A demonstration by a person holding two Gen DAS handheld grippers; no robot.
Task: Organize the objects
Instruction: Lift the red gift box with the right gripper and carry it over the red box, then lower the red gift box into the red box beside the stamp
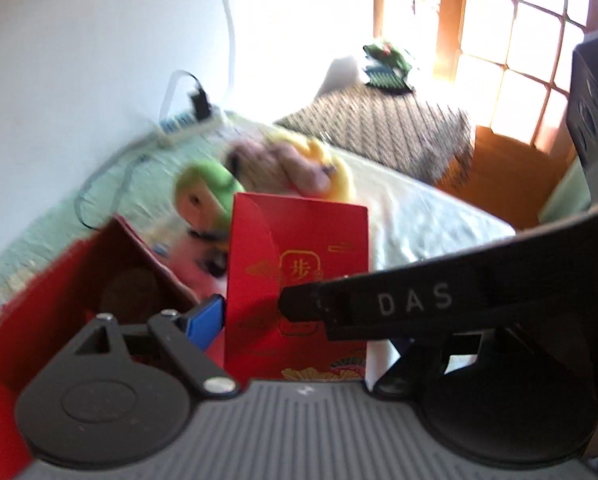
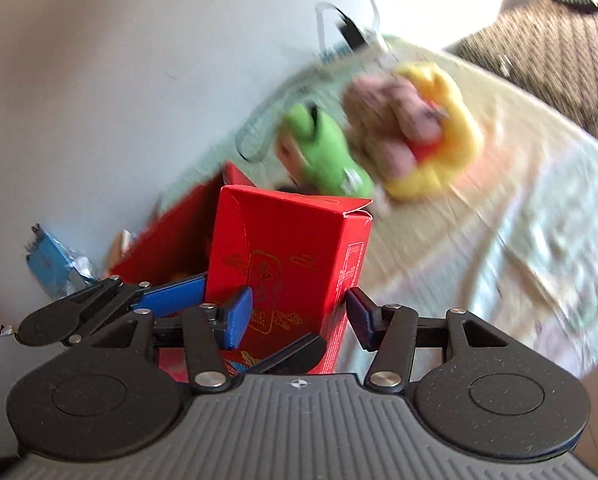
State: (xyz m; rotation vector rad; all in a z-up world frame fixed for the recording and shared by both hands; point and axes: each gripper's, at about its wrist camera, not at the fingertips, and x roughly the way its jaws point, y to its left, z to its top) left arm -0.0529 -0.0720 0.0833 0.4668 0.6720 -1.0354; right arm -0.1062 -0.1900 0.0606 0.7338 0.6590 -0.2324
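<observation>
Two grippers, left (image 1: 255, 312) and right (image 2: 299, 312), both clamp one small red box (image 2: 287, 276). Open red carton (image 2: 171, 236) sits behind-left. Plush toys (image 2: 411, 128) lie beyond on the bed (image 2: 499, 240).

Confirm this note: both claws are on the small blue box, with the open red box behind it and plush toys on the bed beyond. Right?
Wrong on one point: the small box is red, not blue, as the right wrist view shows. The blue belongs to the claw pads. The open red box and plush toys are as noted.
</observation>
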